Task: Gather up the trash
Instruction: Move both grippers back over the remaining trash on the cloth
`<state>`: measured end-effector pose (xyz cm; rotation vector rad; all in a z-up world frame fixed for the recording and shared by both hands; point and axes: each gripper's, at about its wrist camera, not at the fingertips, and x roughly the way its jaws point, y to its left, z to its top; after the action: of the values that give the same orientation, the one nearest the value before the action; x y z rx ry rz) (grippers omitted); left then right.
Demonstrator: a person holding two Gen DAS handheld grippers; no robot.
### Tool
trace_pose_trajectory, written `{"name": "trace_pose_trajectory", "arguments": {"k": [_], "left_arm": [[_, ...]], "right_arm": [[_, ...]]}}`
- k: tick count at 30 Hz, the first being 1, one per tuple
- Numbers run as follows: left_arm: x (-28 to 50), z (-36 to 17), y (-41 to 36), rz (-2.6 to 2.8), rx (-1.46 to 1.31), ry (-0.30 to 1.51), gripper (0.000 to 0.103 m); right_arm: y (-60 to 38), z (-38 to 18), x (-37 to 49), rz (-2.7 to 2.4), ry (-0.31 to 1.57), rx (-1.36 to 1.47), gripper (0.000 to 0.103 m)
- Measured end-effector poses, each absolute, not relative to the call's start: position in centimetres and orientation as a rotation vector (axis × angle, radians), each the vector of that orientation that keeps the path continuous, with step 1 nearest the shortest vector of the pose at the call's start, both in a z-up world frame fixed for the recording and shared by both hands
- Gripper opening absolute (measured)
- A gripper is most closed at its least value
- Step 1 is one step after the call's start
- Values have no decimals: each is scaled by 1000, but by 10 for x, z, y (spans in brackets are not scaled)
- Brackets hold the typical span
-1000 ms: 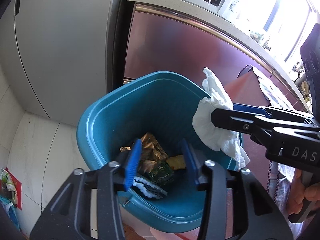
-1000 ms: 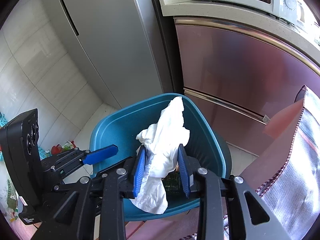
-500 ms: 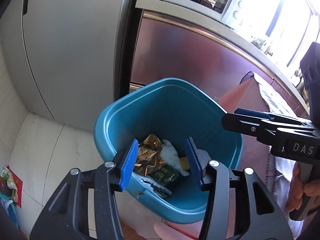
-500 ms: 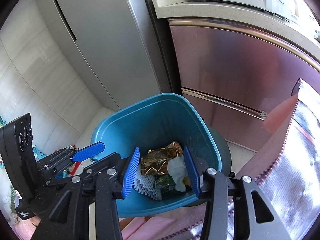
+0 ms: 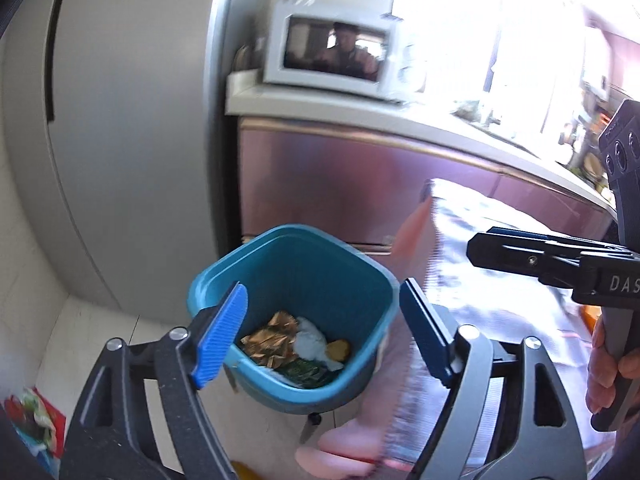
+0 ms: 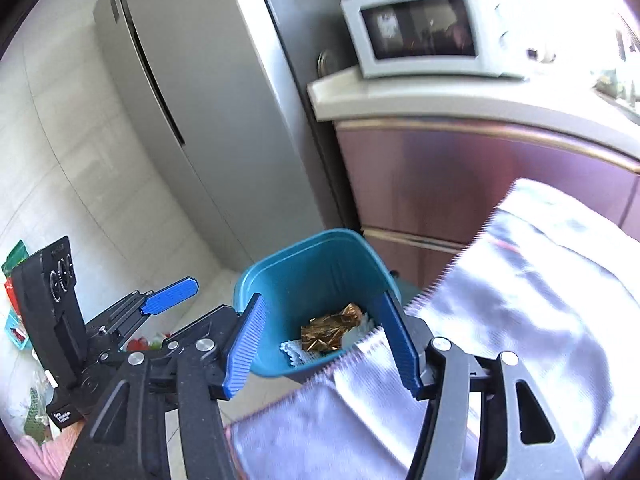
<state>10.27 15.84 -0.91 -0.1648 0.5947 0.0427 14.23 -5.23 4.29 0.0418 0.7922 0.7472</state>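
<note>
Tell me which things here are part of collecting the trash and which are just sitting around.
Part of the job:
teal bin
gold wrapper
white tissue
left claw, open
right claw, open

Just sitting around:
microwave
fridge
cloth

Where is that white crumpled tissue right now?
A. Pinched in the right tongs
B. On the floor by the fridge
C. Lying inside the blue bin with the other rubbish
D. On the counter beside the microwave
C: the left wrist view shows the white tissue at the bottom of the blue bin, beside a gold wrapper, while the right tongs stand open with nothing between them.
</note>
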Motion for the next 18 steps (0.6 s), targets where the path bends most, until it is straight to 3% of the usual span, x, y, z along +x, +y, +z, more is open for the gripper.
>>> {"name": "trace_pose_trajectory", "arguments": {"k": [8, 18], "left_arm": [[79, 15, 96, -102, -138, 548, 81], [80, 12, 1, -277, -120, 591, 81]], "right_arm": [[-128, 67, 82, 648, 672, 59, 62], [-225, 53, 40, 444, 653, 91, 62]]}}
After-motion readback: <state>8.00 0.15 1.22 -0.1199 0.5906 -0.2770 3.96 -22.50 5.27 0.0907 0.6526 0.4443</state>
